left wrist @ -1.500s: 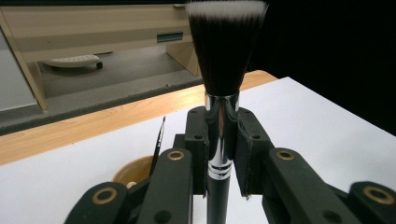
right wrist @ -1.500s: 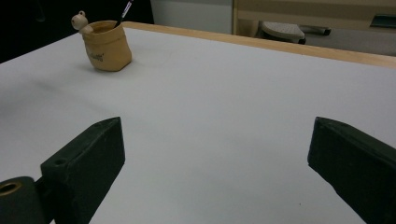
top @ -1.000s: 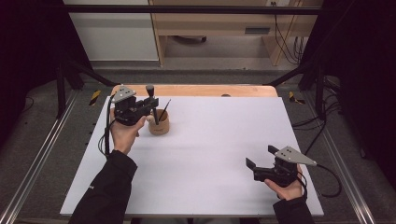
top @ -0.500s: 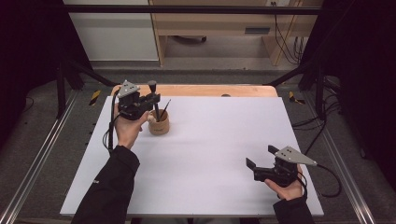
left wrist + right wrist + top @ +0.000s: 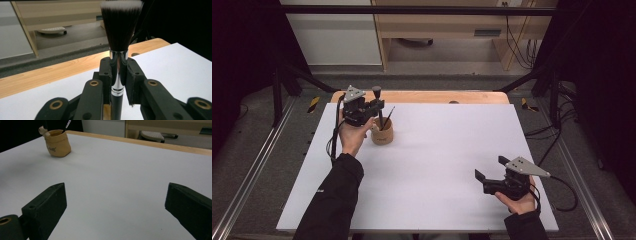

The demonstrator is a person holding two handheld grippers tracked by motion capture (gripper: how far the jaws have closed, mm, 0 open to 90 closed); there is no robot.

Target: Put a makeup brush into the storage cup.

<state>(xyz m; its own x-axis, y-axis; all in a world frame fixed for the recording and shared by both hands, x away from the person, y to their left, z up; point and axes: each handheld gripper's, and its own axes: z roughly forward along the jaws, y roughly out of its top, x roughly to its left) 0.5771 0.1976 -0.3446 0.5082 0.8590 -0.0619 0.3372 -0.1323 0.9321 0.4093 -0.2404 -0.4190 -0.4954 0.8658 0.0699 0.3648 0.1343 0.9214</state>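
A small tan cup [image 5: 382, 133] stands at the back left of the white table [image 5: 437, 150], with a thin black stick leaning in it. My left gripper [image 5: 377, 106] is shut on a makeup brush [image 5: 119, 50], held upright right above the cup; its dark bristles point up and its chrome collar sits between the jaws. In the high view the brush [image 5: 378, 102] stands with its lower end in the cup. My right gripper [image 5: 491, 168] rests open near the front right, jaws wide apart with nothing between them. The cup [image 5: 57, 143] shows far off in the right gripper view.
A wooden strip [image 5: 422, 96] runs along the table's far edge. Behind it stand a wooden shelf unit [image 5: 437, 30] and hanging cables [image 5: 524, 45]. Metal rails [image 5: 247, 175] flank the table on both sides. A cable [image 5: 562, 195] trails from the right gripper.
The left gripper with the brush has shifted slightly toward the far side, staying over the cup. The right gripper has not moved.
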